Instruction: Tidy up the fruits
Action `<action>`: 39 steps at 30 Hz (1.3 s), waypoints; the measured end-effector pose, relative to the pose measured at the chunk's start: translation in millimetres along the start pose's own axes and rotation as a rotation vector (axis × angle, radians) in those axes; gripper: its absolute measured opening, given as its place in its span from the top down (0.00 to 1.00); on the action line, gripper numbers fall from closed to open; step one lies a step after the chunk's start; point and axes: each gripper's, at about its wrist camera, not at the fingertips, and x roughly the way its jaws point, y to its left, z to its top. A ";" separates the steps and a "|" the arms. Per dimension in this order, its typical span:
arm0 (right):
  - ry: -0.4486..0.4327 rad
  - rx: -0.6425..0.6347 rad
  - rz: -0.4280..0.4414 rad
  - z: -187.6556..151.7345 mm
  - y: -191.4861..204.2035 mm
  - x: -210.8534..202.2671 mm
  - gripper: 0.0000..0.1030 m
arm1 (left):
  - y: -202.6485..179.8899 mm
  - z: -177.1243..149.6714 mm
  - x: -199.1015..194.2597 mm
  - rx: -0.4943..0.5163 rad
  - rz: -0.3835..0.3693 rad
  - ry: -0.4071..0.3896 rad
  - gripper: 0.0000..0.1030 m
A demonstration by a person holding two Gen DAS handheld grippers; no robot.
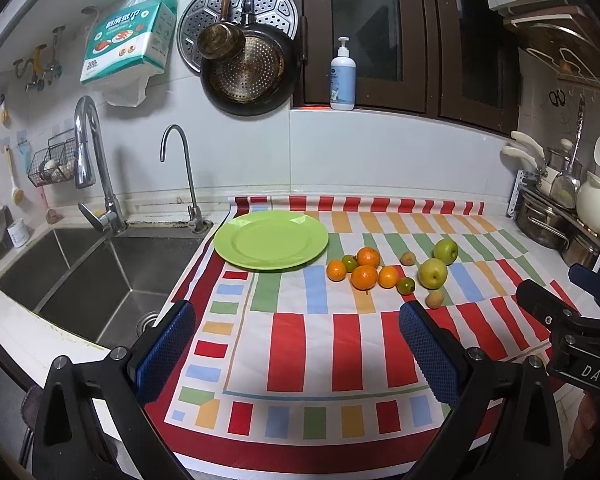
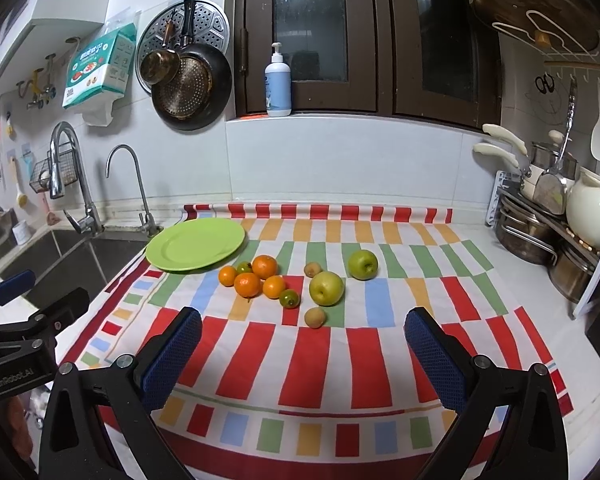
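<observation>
Two tongs, left (image 1: 296, 344) and right (image 2: 302, 350), gape apart, holding nothing, above the striped cloth (image 2: 320, 364) on the worktop. Oranges (image 2: 247, 284) and apples (image 2: 326, 288) cluster at four o'clock of the bare green plate (image 2: 172, 254).

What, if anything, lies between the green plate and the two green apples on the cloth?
Between the green plate and the green apples lies a cluster of small oranges, two of them greenish, and one small brown fruit; the right wrist view shows it best.

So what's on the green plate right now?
Nothing: the green plate is bare. All the fruit lies beside it on the striped cloth. What is under the plate is hidden.
</observation>
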 end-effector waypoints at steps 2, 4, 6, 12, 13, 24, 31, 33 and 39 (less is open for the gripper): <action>0.002 0.002 0.000 0.6 -0.5 -0.2 0.01 | -0.5 -0.1 0.1 0.000 -0.003 0.001 0.00; 0.003 0.005 0.003 1.4 -1.6 0.4 0.01 | -1.1 0.2 0.0 -0.001 -0.005 0.002 0.00; 0.004 0.004 0.004 2.0 -2.0 0.8 0.01 | -1.2 0.5 -0.3 0.002 -0.001 0.000 0.00; 0.000 0.006 0.006 2.5 -2.7 0.4 0.01 | -0.3 1.2 -2.6 -0.002 -0.006 -0.008 0.00; 0.000 0.005 0.006 2.8 -2.3 0.5 0.01 | -0.3 1.0 -2.8 -0.003 -0.008 -0.008 0.00; -0.006 0.009 0.008 2.8 -2.4 -0.8 0.01 | -0.8 3.2 -7.8 0.000 -0.024 -0.023 0.00; -0.018 0.007 0.005 3.8 -2.6 -1.5 0.01 | -1.7 3.4 -8.1 0.003 -0.027 -0.031 0.00; -0.020 0.007 0.006 3.2 -3.3 -2.0 0.01 | -1.7 4.1 -7.5 0.003 -0.029 -0.032 0.00; -0.019 0.007 0.006 3.1 -2.9 -1.8 0.01 | -2.0 4.1 -6.9 0.004 -0.035 -0.033 0.00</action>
